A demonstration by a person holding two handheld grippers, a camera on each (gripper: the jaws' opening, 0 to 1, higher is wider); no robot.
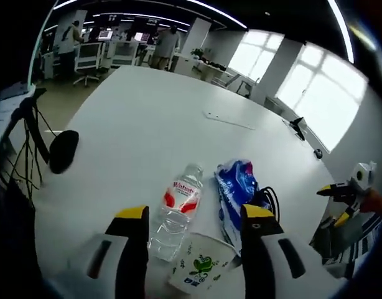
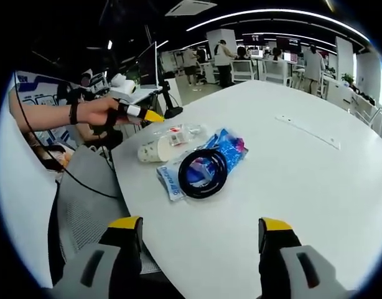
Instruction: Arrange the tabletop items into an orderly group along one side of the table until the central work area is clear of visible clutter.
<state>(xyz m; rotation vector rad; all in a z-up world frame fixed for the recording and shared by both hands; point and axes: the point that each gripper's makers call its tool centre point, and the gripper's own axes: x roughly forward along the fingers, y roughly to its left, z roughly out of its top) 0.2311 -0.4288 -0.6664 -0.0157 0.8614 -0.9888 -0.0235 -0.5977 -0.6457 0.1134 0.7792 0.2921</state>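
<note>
Left gripper, jaws spread, low centre of left gripper view, straddling a clear water bottle lying beside a paper cup and blue snack bag. Probably light, slick, prone to rolling; best grasped mid-body. Right gripper spread too, short of the black cable coil. Table edge close left; bare white top at upper right.

Clear water bottle lying on its side; just beside it, a tipped paper cup, blue crinkled packet beyond, black cable coil seemingly atop the packet.
</note>
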